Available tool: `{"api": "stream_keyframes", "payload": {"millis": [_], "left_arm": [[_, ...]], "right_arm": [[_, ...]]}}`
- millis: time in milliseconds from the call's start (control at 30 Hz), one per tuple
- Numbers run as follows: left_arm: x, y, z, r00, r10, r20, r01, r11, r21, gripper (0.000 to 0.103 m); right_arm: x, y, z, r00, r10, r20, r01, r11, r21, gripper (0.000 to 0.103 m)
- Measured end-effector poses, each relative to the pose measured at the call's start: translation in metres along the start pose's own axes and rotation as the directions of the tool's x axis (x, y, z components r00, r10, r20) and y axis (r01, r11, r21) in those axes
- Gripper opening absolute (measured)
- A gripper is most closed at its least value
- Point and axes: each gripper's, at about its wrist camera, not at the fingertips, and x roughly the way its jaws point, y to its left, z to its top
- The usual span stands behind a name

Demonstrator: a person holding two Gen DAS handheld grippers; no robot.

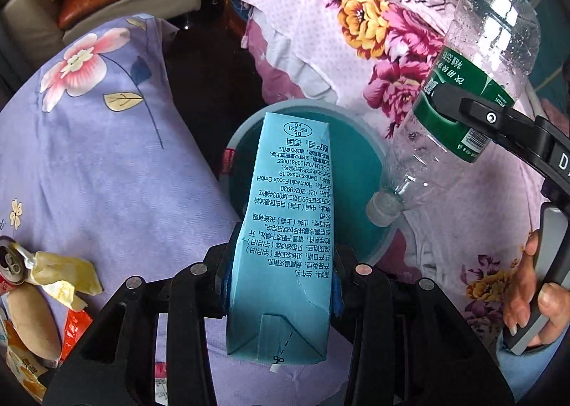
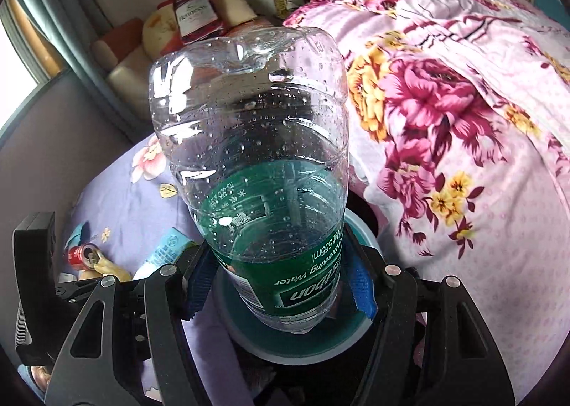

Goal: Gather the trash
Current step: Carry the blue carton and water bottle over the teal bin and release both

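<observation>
My left gripper [image 1: 281, 292] is shut on a light blue milk carton [image 1: 285, 228] and holds it over the near rim of a teal trash bin [image 1: 359, 231]. My right gripper [image 2: 281, 285] is shut on a clear plastic water bottle [image 2: 256, 142] with a green label. The bottle [image 1: 473, 85] hangs cap down over the bin's right rim. The bin [image 2: 359, 331] shows below the bottle. The carton [image 2: 164, 253] shows at the left in the right wrist view.
A crushed red can [image 1: 10, 267], yellow wrappers [image 1: 60, 277] and snack packets [image 1: 21, 359] lie on the purple floral sheet [image 1: 89, 156] at the left. A pink floral quilt [image 1: 356, 14] is heaped behind and right of the bin. The can [image 2: 82, 254] also shows in the right wrist view.
</observation>
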Motion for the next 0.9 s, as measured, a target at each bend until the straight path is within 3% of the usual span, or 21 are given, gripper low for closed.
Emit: {"api": "stream_keyframes", "payload": {"millis": [67,200,900], "left_arm": [[0.01,-0.003,0.003,1.0,0.002,-0.021,-0.002,1.0,0.005,0.044],[0.017,-0.009,0.004,1.0,0.019,-0.021,-0.019,1.0,0.016,0.067],[0.008,0.005,-0.003,0.999,0.036,0.016,-0.036,0.999,-0.018,0.067]], "right_arm": [[0.002,-0.004,-0.001,1.0,-0.003,-0.009,0.003,1.0,0.013,0.062],[0.01,-0.012,-0.004,0.999,-0.014,-0.028,0.015,1.0,0.027,0.062],[0.031,-0.022,-0.014,0.995,-0.041,-0.092,0.046,0.997,0.053,0.062]]}}
